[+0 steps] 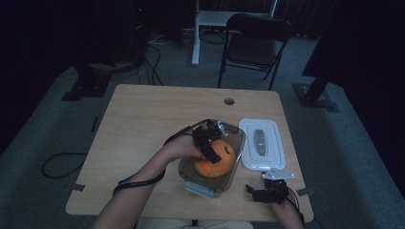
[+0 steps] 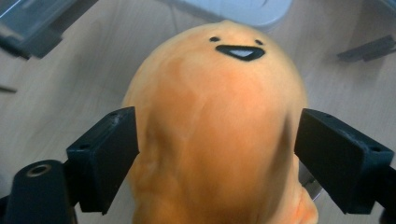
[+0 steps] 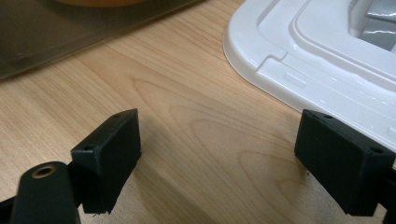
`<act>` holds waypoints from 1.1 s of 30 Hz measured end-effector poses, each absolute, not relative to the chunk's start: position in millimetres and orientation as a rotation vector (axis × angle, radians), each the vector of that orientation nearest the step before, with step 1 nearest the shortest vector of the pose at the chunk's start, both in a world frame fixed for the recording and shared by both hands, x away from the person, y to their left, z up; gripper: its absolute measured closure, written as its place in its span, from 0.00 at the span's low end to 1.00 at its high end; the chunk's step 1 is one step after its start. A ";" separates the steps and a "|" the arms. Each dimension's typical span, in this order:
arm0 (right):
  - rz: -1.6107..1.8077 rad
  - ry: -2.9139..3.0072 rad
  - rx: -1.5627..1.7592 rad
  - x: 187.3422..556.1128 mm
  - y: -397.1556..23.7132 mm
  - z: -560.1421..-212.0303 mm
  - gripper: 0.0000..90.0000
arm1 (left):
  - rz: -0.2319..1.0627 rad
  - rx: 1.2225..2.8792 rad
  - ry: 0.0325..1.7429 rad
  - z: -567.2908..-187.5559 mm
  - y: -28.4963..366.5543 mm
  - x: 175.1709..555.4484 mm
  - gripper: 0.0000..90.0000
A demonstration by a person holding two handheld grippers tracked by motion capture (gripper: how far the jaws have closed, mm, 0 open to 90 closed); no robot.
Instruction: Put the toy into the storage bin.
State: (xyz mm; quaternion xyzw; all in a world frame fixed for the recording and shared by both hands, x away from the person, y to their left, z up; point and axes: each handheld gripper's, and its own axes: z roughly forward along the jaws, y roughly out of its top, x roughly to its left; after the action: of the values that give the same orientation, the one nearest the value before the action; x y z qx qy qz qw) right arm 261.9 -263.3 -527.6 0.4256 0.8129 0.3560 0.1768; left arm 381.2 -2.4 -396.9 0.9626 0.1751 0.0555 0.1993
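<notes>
Black jaws of the left gripper (image 2: 217, 154) sit spread on either side of the orange plush toy (image 2: 219, 130), pads just off its flanks, so it lies loose between them inside the clear container (image 1: 237, 143), while the right gripper (image 3: 219, 158) gapes over bare table (image 3: 196, 140) beside the white lid (image 3: 327, 65).

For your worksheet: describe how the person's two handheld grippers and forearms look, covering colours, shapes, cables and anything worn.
Both grippers, the left gripper and the right gripper, are black, each with two blocky rectangular jaws showing small screw holes. The right one carries a grey three-cornered plate. A black cable runs along the left forearm, which has a blue band. Forearms are unsleeved.
</notes>
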 end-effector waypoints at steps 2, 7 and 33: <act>1.005 2.301 1.204 261.8 -263.1 -527.6 0.16 | 0.143 2.678 0.501 -395.5 0.8 380.2 0.12; 1.000 2.301 1.200 261.6 -262.8 -527.6 0.16 | 0.125 2.651 0.494 -391.7 9.1 374.9 0.12; 0.995 2.298 1.203 260.5 -262.9 -527.7 0.15 | 0.210 2.521 0.559 -368.0 79.9 348.0 0.12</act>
State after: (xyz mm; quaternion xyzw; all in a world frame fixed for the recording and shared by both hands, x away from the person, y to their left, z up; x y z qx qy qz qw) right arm 260.5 -262.9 -527.7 0.4259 0.8136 0.3521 0.1809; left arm 348.0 79.9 -368.0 0.9363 0.2076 0.0780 0.2721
